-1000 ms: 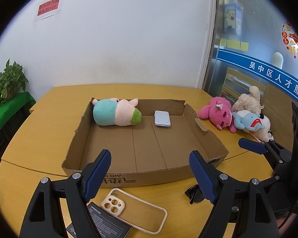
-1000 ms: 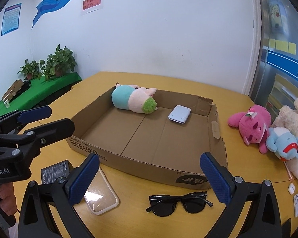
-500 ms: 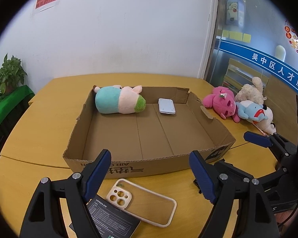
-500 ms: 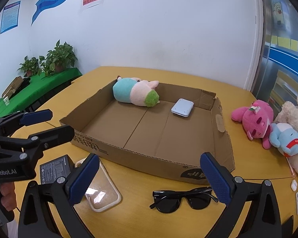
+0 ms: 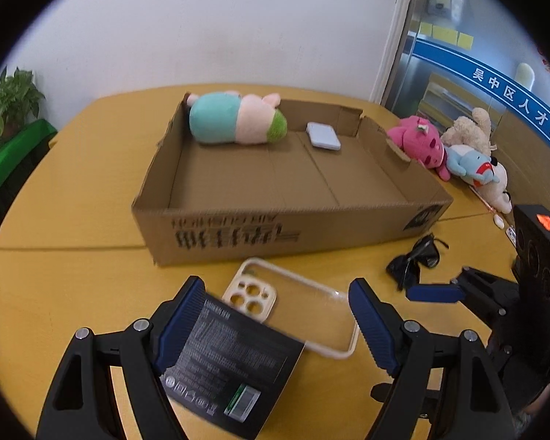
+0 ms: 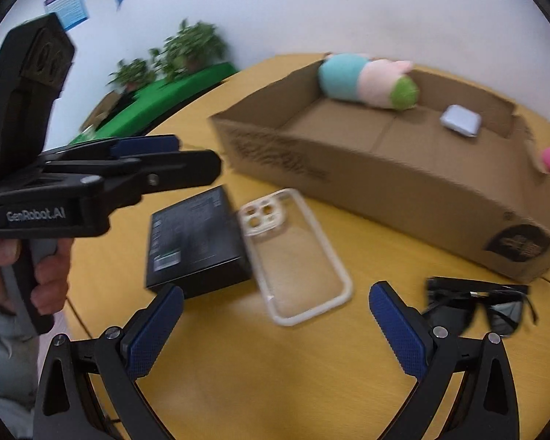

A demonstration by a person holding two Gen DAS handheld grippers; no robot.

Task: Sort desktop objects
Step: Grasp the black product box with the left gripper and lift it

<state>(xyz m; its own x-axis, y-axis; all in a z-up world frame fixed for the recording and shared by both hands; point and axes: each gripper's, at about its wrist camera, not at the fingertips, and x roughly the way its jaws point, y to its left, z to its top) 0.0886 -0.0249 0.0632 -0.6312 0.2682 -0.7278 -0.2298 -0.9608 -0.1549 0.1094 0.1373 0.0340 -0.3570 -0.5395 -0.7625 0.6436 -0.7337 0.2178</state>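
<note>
My left gripper (image 5: 275, 315) hangs with jaws spread wide over the black box (image 5: 227, 363) and the clear phone case (image 5: 300, 315) lying on the yellow table (image 5: 91, 168), near the cardboard tray (image 5: 275, 231). My right gripper (image 6: 275, 326), jaws spread and empty, points between the case and the sunglasses (image 6: 487, 308). I should centre my left pads on the box's long edges, clear of the overlapping case, before squeezing.
</note>
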